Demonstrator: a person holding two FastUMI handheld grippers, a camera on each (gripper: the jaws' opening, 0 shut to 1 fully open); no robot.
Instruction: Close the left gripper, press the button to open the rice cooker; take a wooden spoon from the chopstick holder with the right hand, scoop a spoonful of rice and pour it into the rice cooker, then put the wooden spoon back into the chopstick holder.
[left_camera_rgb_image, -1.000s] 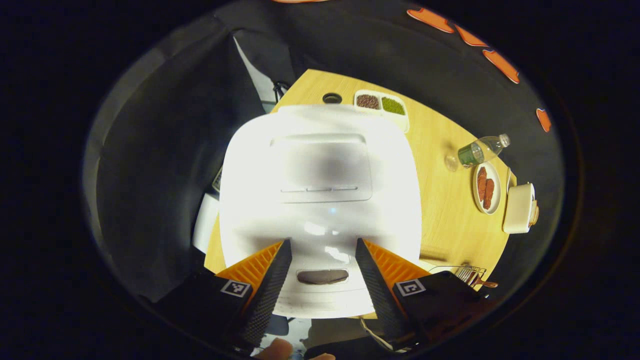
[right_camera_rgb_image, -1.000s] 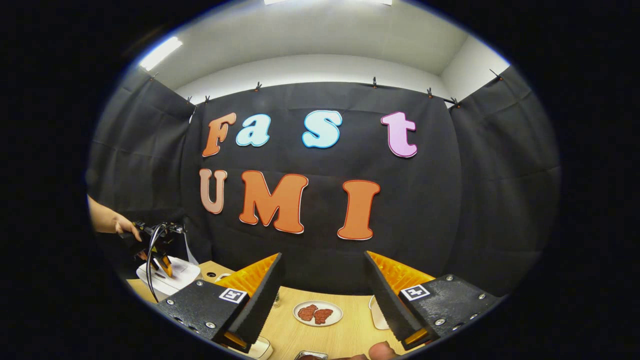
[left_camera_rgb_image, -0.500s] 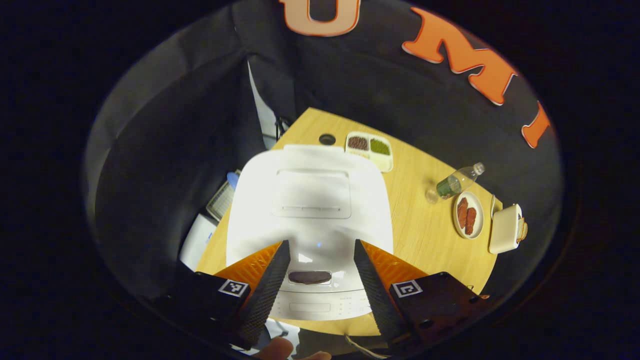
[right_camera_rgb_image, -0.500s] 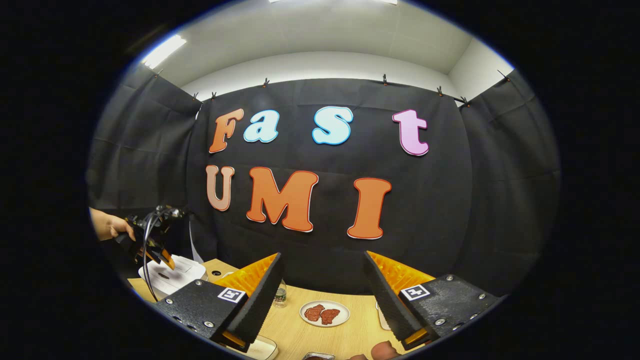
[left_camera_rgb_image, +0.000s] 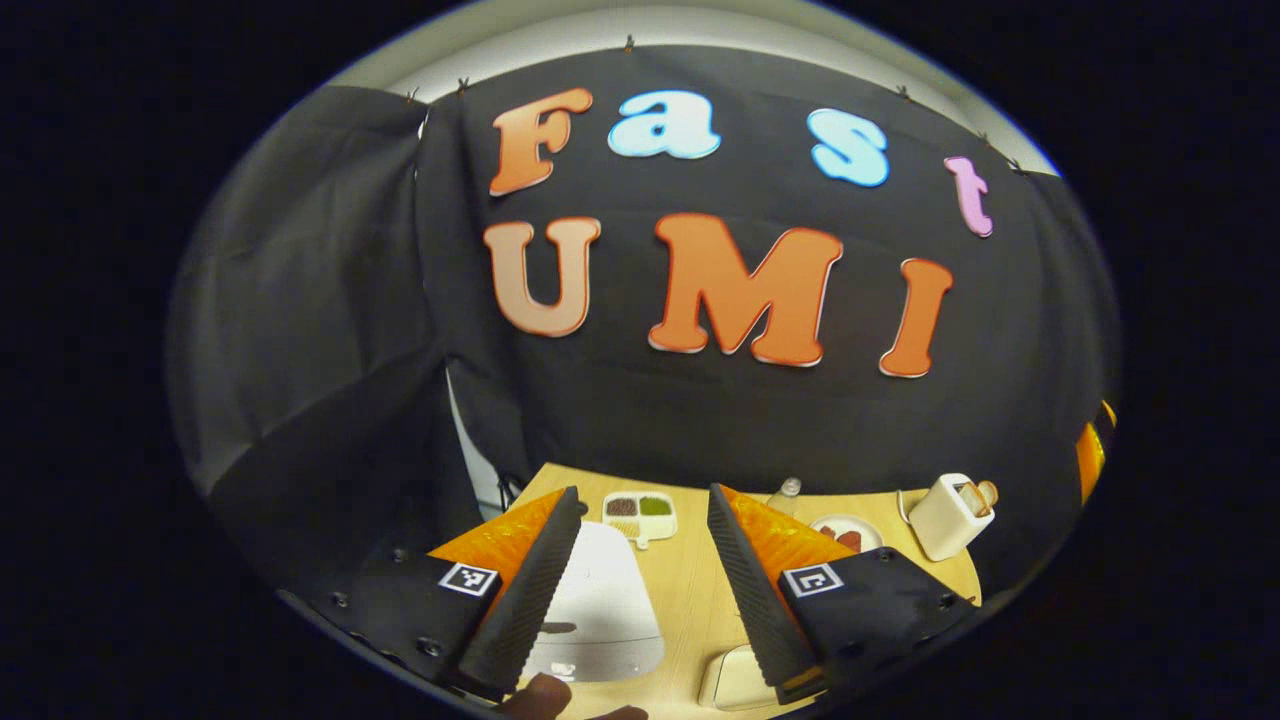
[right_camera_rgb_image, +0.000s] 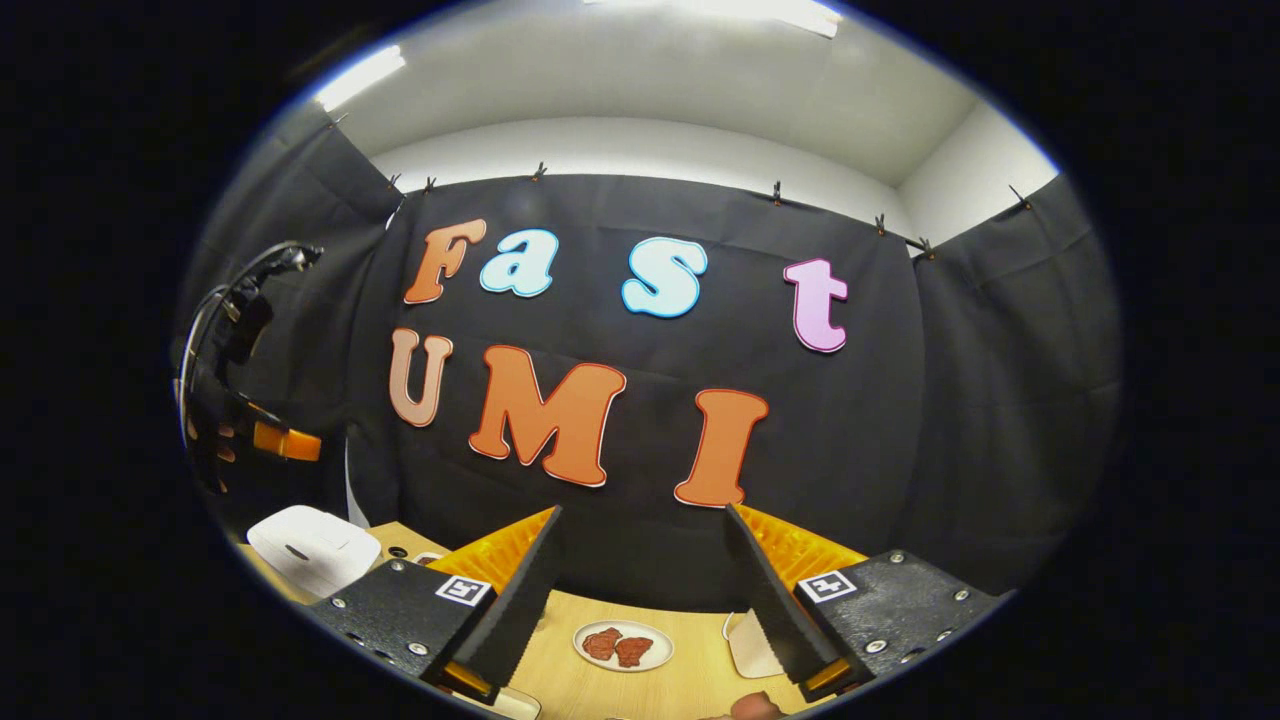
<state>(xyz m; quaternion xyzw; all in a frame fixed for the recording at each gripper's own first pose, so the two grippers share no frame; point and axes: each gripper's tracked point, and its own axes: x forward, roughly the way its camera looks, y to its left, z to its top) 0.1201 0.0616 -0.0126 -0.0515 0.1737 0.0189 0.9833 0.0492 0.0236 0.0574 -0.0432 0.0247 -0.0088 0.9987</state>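
Left gripper view: tool (left_camera_rgb_image: 640, 560) higher vs. cooker (left_camera_rgb_image: 598, 610).

Wooden table (left_camera_rgb_image: 690, 600) set with kitchenware in the booth

A white rice cooker (left_camera_rgb_image: 600, 600), lid closed, stands at the near left; behind it sits a divided tray (left_camera_rgb_image: 640, 515) of grains. A bottle (left_camera_rgb_image: 787, 490), a plate (right_camera_rgb_image: 623, 645) with 2 reddish pieces and a white toaster (left_camera_rgb_image: 947, 517) line the right.
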